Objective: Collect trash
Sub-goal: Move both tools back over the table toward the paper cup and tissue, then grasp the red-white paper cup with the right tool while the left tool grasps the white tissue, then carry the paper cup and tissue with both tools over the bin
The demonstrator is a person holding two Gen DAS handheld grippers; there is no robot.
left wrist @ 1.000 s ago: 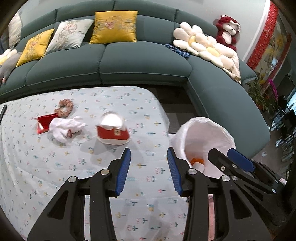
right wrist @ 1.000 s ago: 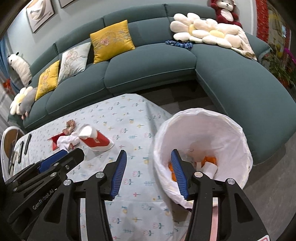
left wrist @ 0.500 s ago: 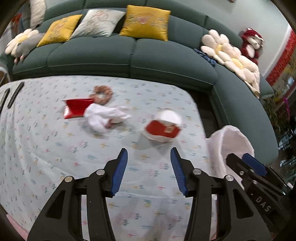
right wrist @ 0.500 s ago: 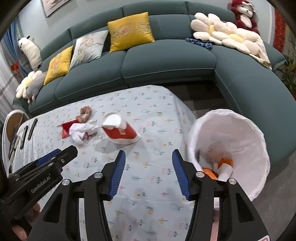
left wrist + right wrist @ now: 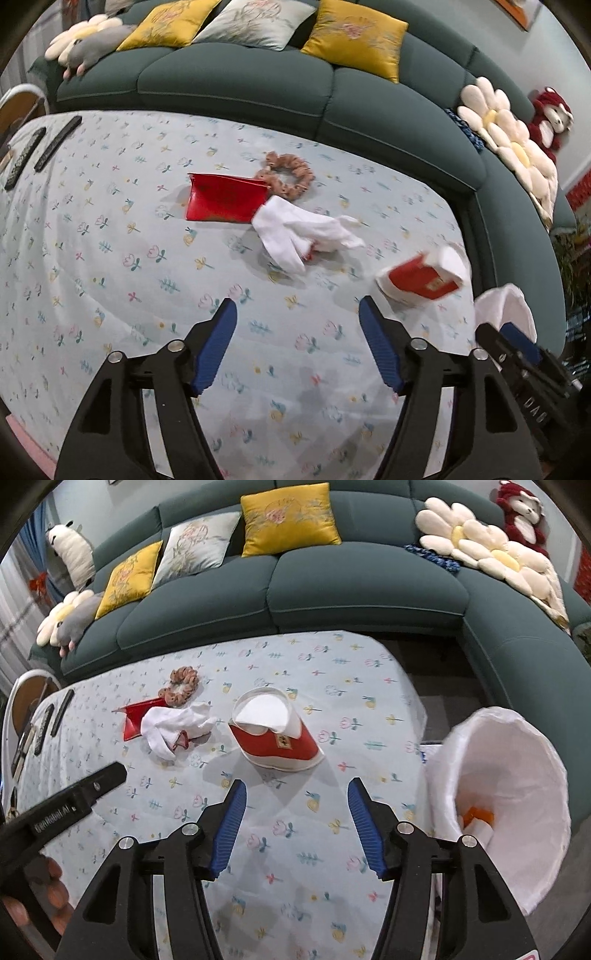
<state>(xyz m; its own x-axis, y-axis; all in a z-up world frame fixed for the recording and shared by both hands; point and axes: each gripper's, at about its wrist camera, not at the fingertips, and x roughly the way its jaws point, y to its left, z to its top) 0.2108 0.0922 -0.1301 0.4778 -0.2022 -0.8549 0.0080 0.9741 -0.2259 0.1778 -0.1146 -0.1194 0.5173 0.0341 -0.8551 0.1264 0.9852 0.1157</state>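
Observation:
On the flower-print tablecloth (image 5: 110,258) lie a red-and-white crushed paper cup (image 5: 424,277) (image 5: 275,734), a crumpled white tissue (image 5: 303,232) (image 5: 173,725) and a flat red packet (image 5: 225,197) (image 5: 135,716). My left gripper (image 5: 297,347) hovers just short of the tissue, its jaws opening with nothing between them. My right gripper (image 5: 295,827) is open and empty, just short of the cup. The bin with a white liner (image 5: 517,746) (image 5: 506,310) stands off the table's right end, with orange and white scraps inside.
A brown scrunchie (image 5: 290,175) (image 5: 181,685) lies behind the red packet. Remote controls (image 5: 40,147) (image 5: 51,716) sit at the table's far left. A green sofa (image 5: 258,77) with cushions wraps around the back and right. A round side table (image 5: 29,694) is at the left.
Both grippers have swung left, away from the bin and over the table. The left jaws have spread much wider and the right a little. The tissue and packet now face the left gripper.

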